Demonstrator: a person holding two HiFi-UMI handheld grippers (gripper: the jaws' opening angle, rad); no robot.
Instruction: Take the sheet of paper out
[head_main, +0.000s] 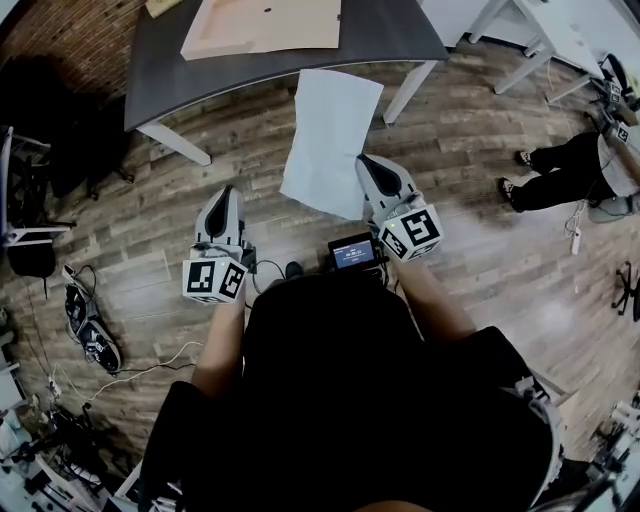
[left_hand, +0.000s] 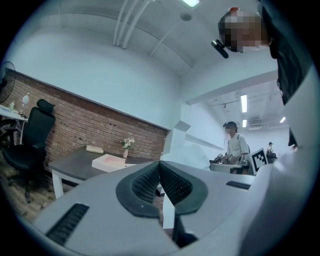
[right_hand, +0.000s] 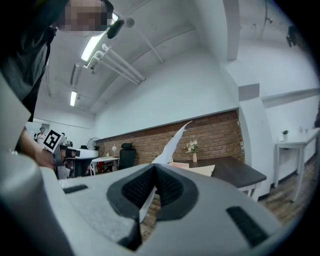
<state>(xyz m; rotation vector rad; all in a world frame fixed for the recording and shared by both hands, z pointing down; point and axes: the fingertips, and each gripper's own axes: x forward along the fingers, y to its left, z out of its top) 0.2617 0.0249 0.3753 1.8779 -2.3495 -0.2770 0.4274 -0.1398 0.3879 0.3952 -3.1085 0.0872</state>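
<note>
Brick-walled office with a plank floor

Ahead of the fingers (head_main: 380, 175) a dark grey counter (head_main: 170, 70) on white legs stands against a red brick wall (right_hand: 220, 132), with a small vase of flowers (right_hand: 192, 146) at its back edge. Wood-plank floor (head_main: 480, 260) lies beneath them. A black office chair (left_hand: 31, 145) sits to their left and a white table (head_main: 565, 40) to their right. The white ceiling (right_hand: 165, 30) carries lit tube lights (right_hand: 95, 45).

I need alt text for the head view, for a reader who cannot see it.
Seen from above, the right gripper holds a white sheet of paper by one edge, above a wooden floor before a dark table. The left gripper is shut and empty.
</note>
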